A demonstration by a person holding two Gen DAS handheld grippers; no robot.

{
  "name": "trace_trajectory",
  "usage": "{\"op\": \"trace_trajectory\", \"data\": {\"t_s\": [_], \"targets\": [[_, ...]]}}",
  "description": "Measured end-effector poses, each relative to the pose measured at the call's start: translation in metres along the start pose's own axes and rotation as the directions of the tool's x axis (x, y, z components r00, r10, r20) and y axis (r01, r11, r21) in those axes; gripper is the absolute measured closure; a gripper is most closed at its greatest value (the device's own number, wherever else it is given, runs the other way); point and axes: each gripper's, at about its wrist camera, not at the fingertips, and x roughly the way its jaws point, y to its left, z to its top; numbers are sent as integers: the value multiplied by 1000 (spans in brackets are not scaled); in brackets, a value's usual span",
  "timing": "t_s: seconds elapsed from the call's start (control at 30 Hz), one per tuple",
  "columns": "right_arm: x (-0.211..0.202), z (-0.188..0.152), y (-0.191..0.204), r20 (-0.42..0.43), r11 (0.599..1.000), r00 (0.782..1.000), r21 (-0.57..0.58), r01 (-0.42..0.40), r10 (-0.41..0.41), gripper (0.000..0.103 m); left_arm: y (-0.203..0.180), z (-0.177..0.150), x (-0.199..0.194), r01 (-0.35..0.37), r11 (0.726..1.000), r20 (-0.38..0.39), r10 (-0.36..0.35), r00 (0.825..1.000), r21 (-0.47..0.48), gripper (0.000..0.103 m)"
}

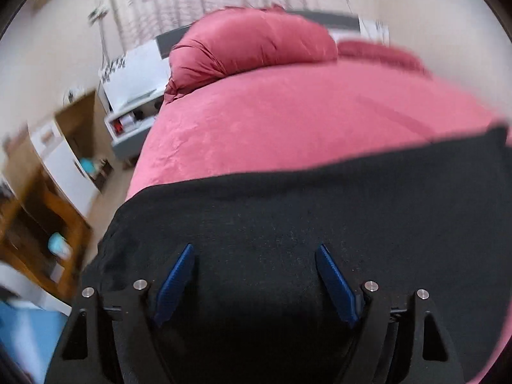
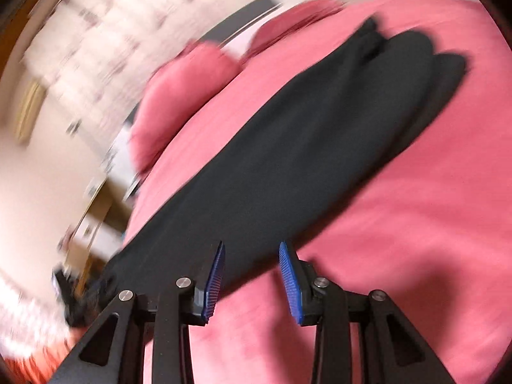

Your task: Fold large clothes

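Note:
A large black garment [image 2: 307,147] lies folded into a long strip on the pink bed [image 2: 416,224], running from the near left corner toward the far right. In the left wrist view the same black garment [image 1: 304,217] covers the near part of the pink bed [image 1: 288,121]. My left gripper [image 1: 256,249] hovers over the cloth with its blue pads [image 1: 174,284] wide apart, open, nothing between them. My right gripper [image 2: 252,246] is above the garment's near edge, its blue pads [image 2: 214,284] apart and open, gripping nothing.
A pink bundled duvet [image 1: 249,44] and pillow [image 1: 380,52] lie at the head of the bed. A white nightstand [image 1: 134,102] and wooden furniture [image 1: 41,224] stand left of the bed. Both views are blurred by motion.

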Motion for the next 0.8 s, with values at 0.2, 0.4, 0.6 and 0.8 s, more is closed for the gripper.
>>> {"op": "trace_trajectory", "data": {"t_s": [0.2, 0.4, 0.6, 0.8], "targets": [[-21, 93, -79, 138, 988, 984, 125, 96, -113, 69, 33, -9, 39, 18, 976, -78, -36, 996, -216, 0], [10, 160, -144, 162, 956, 971, 263, 130, -176, 72, 32, -21, 37, 26, 972, -12, -30, 999, -235, 0], [44, 191, -185, 117, 888, 982, 453, 78, -146, 89, 31, -22, 36, 49, 966, 6, -49, 999, -253, 0], [-11, 236, -126, 342, 948, 939, 308, -78, -34, 103, 30, -21, 37, 52, 965, 13, -51, 999, -258, 0]]}}
